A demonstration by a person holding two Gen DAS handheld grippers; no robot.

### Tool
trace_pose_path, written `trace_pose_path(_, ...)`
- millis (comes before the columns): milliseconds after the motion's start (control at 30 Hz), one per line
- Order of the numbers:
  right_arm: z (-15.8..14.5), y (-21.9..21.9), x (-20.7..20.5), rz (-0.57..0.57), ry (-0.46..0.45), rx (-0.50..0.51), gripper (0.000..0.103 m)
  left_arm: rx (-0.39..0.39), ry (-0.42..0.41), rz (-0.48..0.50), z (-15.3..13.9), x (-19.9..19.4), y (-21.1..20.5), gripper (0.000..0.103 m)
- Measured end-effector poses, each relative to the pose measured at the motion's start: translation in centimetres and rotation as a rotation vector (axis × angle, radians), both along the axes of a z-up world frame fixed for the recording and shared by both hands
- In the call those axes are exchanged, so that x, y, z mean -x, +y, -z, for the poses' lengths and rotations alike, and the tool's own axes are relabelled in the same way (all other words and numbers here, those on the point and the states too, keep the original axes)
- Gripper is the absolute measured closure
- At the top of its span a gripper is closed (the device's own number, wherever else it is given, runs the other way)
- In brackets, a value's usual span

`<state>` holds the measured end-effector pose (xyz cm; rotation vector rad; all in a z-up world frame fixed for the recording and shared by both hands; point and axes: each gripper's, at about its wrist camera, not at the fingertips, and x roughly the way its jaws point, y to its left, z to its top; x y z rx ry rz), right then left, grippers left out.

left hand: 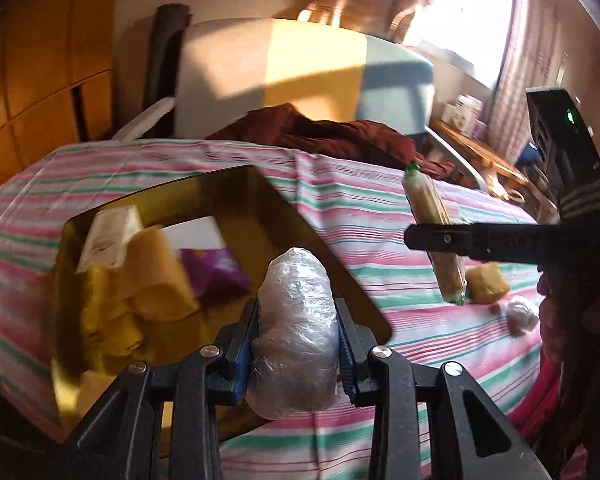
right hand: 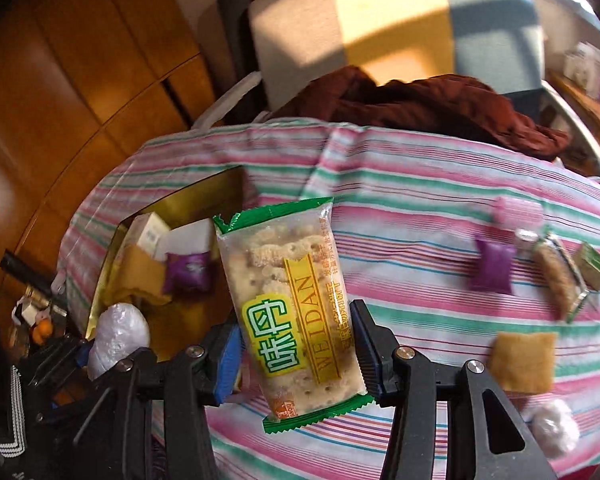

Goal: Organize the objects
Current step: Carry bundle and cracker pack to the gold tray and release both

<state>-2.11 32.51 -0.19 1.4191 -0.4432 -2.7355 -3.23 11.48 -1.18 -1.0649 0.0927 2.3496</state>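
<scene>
My left gripper (left hand: 298,320) is shut on a lump wrapped in clear plastic film (left hand: 296,280), held over the near edge of a gold tray (left hand: 260,184). The tray holds yellow cakes (left hand: 156,276), a purple packet (left hand: 216,272) and a white box (left hand: 108,236). My right gripper (right hand: 296,328) is shut on a green-edged cracker packet (right hand: 292,300), upright above the striped cloth, just right of the tray (right hand: 204,196). In the right wrist view the left gripper (right hand: 96,354) with its wrapped lump (right hand: 118,336) shows at the lower left.
On the striped cloth (right hand: 420,184) to the right lie a purple packet (right hand: 494,264), a pink sweet (right hand: 516,210), a green packet (right hand: 592,266), a brown snack bar (right hand: 556,280), a yellow cake (right hand: 522,362) and a white wrapped ball (right hand: 554,428). A maroon garment (right hand: 420,100) lies behind.
</scene>
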Motion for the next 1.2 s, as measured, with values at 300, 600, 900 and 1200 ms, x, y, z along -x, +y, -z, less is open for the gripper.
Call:
trace_pose_path(300,1.5,-4.9,3.5,-0.107,-0.046,0.001,0.053,-0.055,-0.049,-0.125,1.0,1.3,-6.2,0.068)
trace_pose_path(600,2.4,-7.6,9.4,-0.158,-0.084,-0.030,0.052,-0.088,-0.081,-0.102,1.6,1.5,-6.5,0.068)
trace_pose_path(900,0.4,-7.9,12.0,-0.112,-0.007,-0.031,0.031,-0.081,-0.121,-0.101,2.7,2.5,-5.5,0.062)
trace_pose_path(1200,1.6,-7.9,8.3,-0.104,-0.017,-0.077,0.022,-0.052,-0.107,-0.151,2.7,2.3,-6.1,0.062)
